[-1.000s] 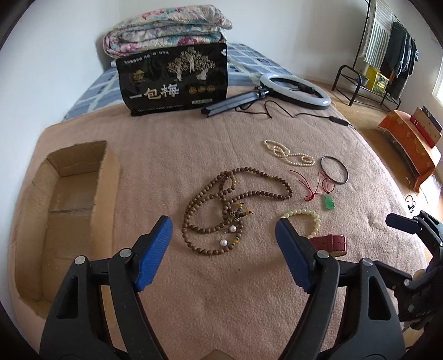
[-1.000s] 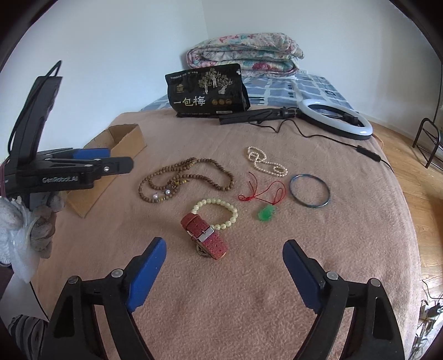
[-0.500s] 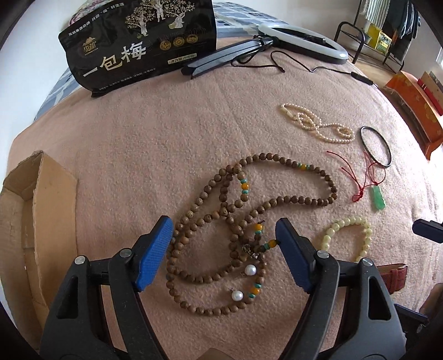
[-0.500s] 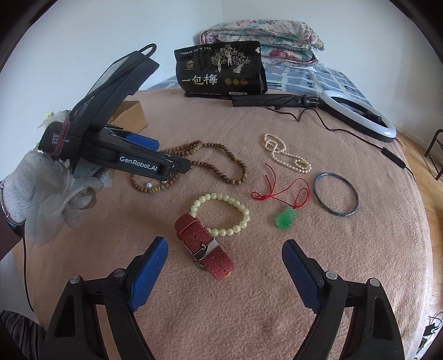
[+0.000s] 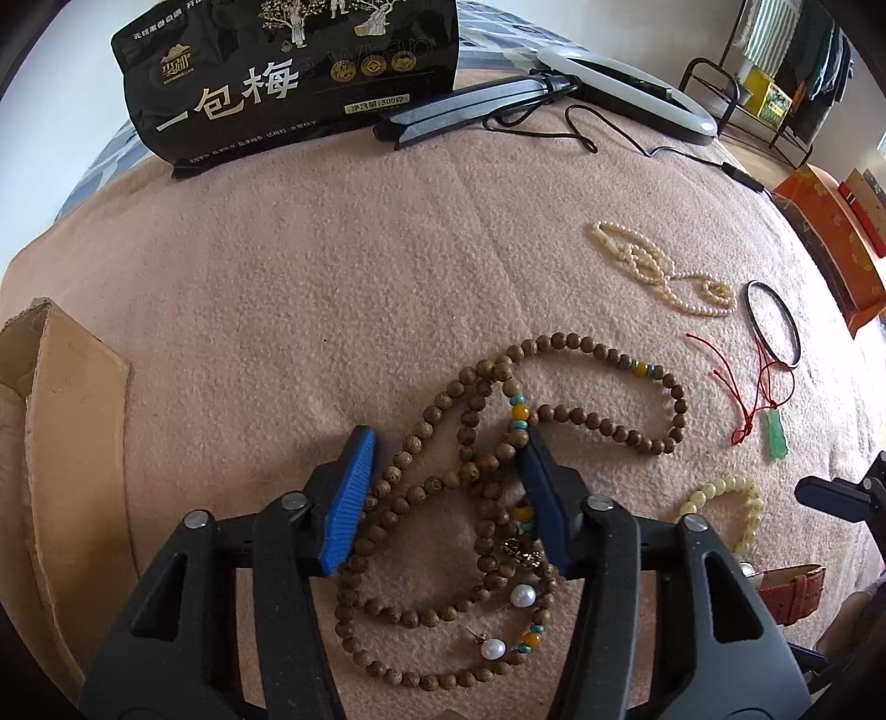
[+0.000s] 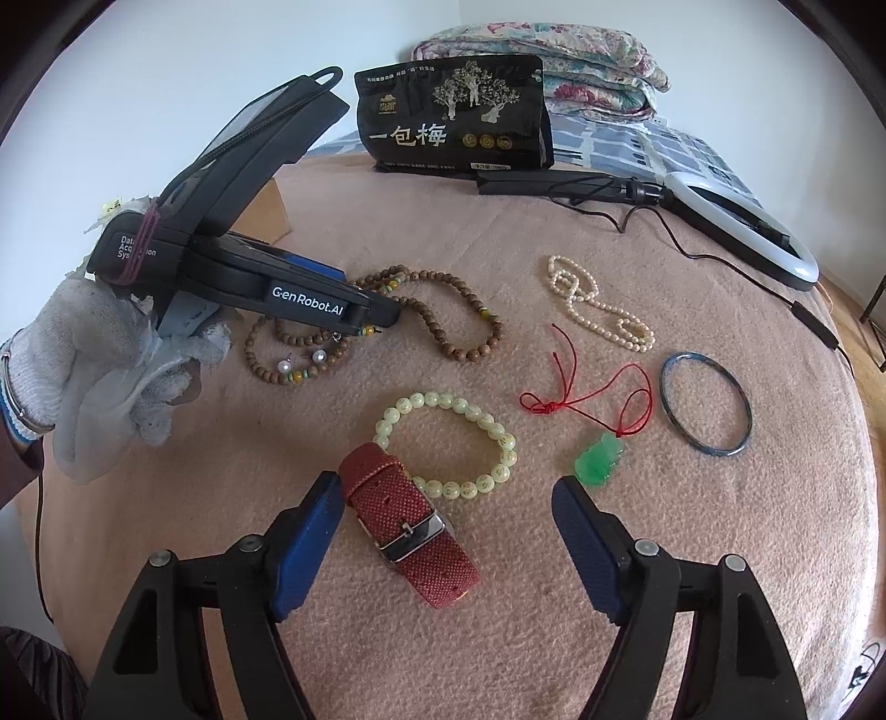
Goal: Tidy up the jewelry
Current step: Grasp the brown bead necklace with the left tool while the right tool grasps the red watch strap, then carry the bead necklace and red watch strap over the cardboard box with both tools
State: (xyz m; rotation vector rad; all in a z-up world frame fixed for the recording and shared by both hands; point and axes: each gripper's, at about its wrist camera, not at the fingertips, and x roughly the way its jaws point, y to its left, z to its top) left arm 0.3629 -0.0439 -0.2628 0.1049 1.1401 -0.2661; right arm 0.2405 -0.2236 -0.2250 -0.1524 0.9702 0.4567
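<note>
A long brown wooden bead necklace (image 5: 609, 426) (image 6: 443, 310) lies coiled on the tan blanket. My left gripper (image 5: 443, 471) (image 6: 382, 318) is down on it, open, its blue pads either side of the coils. My right gripper (image 6: 443, 515) is open above a red watch strap (image 6: 410, 531) and a pale green bead bracelet (image 6: 448, 437). A jade pendant on red cord (image 6: 598, 459), a dark bangle (image 6: 706, 410) and a pearl necklace (image 6: 598, 310) lie to the right.
A cardboard box (image 5: 61, 443) sits at the blanket's left edge. A black snack bag (image 6: 454, 116), a ring light (image 6: 742, 221) with its cable and folded quilts (image 6: 542, 50) lie at the back. An orange stool (image 5: 819, 238) stands off the right side.
My left gripper has dropped forward onto the wooden bead necklace and its jaws have narrowed around the coils. My right gripper has moved closer to the watch strap.
</note>
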